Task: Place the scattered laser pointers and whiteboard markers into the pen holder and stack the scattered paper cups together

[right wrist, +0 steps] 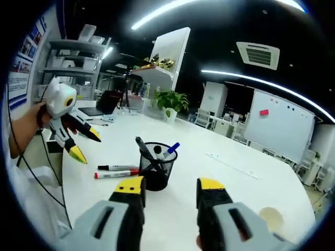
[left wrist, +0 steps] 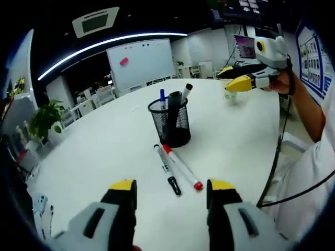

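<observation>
Two markers (left wrist: pixel 178 168) lie beside holder (left wrist: pixel 175 123), unpicked; left gripper (left wrist: pixel 171 194) jaws wide, empty, aimed there. Right gripper (right wrist: pixel 170 192) wide, empty, near cup (right wrist: pixel 270 218).

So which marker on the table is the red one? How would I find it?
Start at the black mesh pen holder in the middle of the white table. Two markers lie side by side on the table just in front of it. The red marker has red at both ends, while its neighbour, the black marker, ends in a black cap.
</observation>
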{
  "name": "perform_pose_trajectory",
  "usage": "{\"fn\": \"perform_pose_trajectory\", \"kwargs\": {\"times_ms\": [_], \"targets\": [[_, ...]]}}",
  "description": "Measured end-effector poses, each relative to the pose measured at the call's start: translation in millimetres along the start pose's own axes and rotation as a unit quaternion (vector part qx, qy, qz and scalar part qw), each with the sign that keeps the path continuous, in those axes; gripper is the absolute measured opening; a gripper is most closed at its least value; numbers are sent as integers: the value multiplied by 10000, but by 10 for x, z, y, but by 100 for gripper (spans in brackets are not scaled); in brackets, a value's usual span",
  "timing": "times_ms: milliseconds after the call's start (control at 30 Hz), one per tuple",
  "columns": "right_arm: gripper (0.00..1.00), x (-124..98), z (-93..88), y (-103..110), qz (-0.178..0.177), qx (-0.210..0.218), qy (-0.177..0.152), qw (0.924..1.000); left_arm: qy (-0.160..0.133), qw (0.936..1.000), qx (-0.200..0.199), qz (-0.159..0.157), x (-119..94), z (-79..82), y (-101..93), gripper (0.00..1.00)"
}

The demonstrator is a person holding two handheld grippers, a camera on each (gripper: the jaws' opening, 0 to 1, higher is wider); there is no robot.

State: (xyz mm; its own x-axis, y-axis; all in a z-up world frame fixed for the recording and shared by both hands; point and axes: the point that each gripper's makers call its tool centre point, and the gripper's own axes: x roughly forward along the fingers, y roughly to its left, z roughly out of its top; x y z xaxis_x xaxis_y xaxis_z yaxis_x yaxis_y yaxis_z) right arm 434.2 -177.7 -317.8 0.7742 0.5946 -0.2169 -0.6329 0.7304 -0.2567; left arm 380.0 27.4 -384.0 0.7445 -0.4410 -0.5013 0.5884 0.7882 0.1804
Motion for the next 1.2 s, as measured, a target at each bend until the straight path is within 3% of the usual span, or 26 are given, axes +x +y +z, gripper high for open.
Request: {"fn": "perform_pose_trajectory", "kwargs": {"times_ms": [200,500,600,667,900,1000,1200], "targets": [[38,-67,1,-22,18,-43,30,10000,30,9997,-50,218,-24,-43,141,53],[38,-119,21,-57,-14,-71,37,10000,31,9992,-279,301,22,-100,169,52],[37,-131,14,-85,-56,-72,32,10000,151,9986,-248,449,67,-170,216,50],[37,-126,-1,-86,-50,-69,53,9999,194,9986,-345,357,104,-211,189,45],[37,-143,-23,-100,-79,-144,90,9998,90,9986,-451,246,191,-207,93,45],[37,-150,-32,-133,-121,-120,91,9998,140,9977,-648,156,242,-262,71,39],[36,-167,-66,-150,-141,-134,132,9997,76,9978,-632,198,276,-274,68,33]]}}
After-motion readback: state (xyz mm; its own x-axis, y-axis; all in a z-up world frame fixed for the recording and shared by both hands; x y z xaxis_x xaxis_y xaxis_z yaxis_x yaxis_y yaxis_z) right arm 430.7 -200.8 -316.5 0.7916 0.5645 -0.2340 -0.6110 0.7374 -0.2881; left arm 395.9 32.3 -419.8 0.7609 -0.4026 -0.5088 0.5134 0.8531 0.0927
